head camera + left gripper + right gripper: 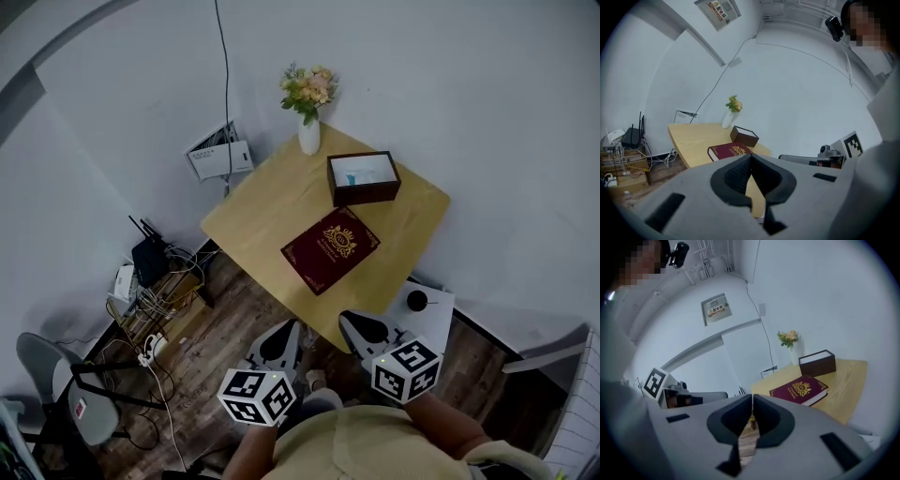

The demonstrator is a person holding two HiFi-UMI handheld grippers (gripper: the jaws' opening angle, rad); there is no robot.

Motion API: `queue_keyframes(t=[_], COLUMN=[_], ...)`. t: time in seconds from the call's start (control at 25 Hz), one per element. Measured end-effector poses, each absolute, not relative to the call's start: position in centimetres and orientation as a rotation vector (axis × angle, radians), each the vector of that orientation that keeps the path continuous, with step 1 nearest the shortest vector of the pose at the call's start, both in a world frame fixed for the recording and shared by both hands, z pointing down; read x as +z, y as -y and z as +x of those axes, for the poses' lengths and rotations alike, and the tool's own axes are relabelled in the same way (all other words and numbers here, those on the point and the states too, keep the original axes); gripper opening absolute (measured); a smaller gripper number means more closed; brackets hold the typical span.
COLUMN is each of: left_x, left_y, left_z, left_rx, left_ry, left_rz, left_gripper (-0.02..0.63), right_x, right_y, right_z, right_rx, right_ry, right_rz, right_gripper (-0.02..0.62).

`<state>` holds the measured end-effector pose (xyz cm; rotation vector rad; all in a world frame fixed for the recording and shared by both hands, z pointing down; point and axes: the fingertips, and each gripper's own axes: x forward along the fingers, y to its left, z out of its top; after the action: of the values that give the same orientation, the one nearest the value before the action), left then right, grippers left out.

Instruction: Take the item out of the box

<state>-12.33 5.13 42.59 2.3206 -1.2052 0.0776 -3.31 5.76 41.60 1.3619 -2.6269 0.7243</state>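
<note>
In the box (pixel 366 193), pale item (pixel 364 171)

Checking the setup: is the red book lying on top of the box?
No, the red book lies flat on the table, apart from the open box.

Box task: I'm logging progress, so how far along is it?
Done: nothing beyond the box standing open on the table. In hand: nothing; the left tongs and right tongs are both shut, empty and short of the table. Left: reach in and lift out the pale item lying inside.
</note>
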Motion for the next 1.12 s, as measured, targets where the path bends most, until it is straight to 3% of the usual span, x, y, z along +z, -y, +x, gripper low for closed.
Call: queue_keyframes(t=[1.12], left_x=[43.1], left_y=[4.0], left_z=[-9.9], left_rx=[0.277], left_ry=[1.115], left_rz=[2.430], left_gripper=[0.015], right_x=[40.9], right_y=[3.2], right_z=[-3.3], right_rx=[0.702], right_ry=[2.567], right_rz=[1.405], right_gripper=[0.031])
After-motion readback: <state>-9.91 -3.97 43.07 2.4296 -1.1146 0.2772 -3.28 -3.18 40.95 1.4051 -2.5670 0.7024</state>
